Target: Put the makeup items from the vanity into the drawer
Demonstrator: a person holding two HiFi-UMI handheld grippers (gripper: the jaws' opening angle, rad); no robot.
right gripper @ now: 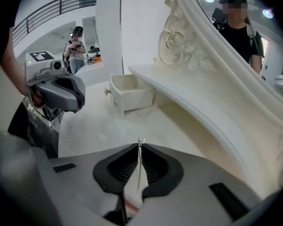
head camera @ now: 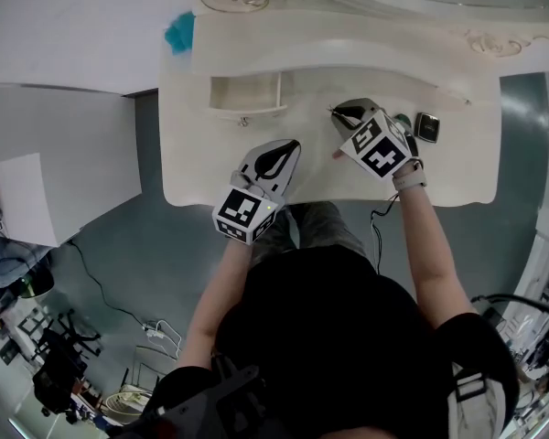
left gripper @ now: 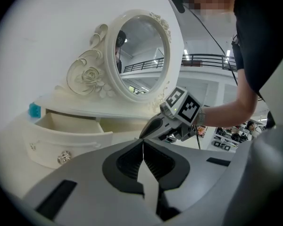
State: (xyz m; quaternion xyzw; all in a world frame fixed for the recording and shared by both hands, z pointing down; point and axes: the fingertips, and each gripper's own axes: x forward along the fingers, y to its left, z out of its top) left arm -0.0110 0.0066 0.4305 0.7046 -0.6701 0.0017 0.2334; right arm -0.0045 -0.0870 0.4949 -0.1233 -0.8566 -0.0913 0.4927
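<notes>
Obs.: right tongs are pressed together on a thin silvery metal implement, possibly tweezers. Only its fine tip shows past the pads, so I cannot name it for certain. In the head view the same tip pokes out over the cream-white table, pointing toward the open cream drawer with a small round knob. The drawer sits some way to the left of it.

Left tongs are closed with nothing between them. They hover near the table's front edge, below the drawer.

A small dark square compact lies on the table just right of the right tongs.

Risks, as judged:
- The grip is on a very narrow strip. A twist or a bump could let it pivot or slide out short of the drawer.
- The protruding tip could catch the drawer's front wall or the shelf edge overhanging it if brought in too low or too flat.
- The left tongs sit close to the route, so the two sets of tongs could knock together.
- If released above the rim, the thin piece may bounce out.
</notes>
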